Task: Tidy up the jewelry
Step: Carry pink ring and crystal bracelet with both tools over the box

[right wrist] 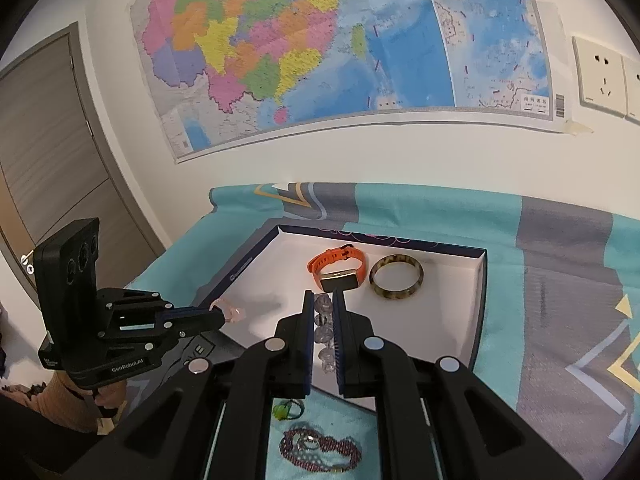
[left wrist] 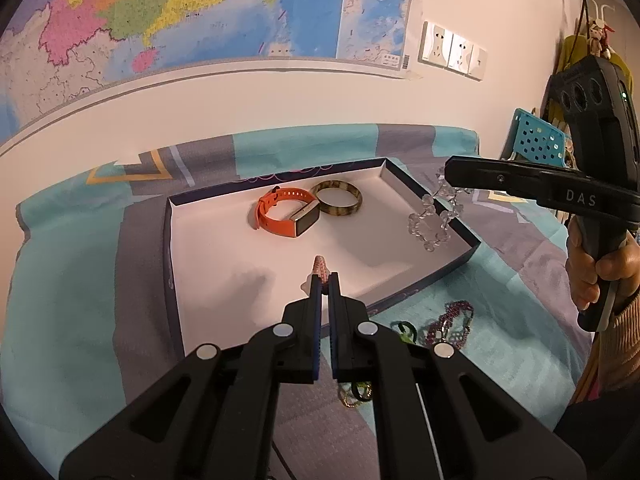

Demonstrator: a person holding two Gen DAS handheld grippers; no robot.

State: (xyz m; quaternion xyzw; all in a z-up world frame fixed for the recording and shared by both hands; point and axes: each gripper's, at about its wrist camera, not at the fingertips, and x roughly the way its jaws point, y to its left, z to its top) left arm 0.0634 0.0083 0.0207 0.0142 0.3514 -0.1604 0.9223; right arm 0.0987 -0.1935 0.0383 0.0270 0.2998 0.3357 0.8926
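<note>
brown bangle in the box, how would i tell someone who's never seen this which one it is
Find the shallow white-lined box with dark blue walls on the teal and grey cloth. Two things lie near its far wall: an orange watch and, beside it on the side away from the door, the bangle. It is the only plain rigid ring, mottled brown and yellowish, with no strap or beads.

One box (left wrist: 176, 264); inside, one orange watch (left wrist: 286, 216) and one bangle (left wrist: 337, 197). Two bracelets held (one clear-beaded (left wrist: 430, 220), one pink (left wrist: 320, 270)). Two grippers.

watch (left wrist: 285, 216) left of bangle (left wrist: 337, 197) in box (left wrist: 208, 248), necklace (right wrist: 320, 446) in front
</note>
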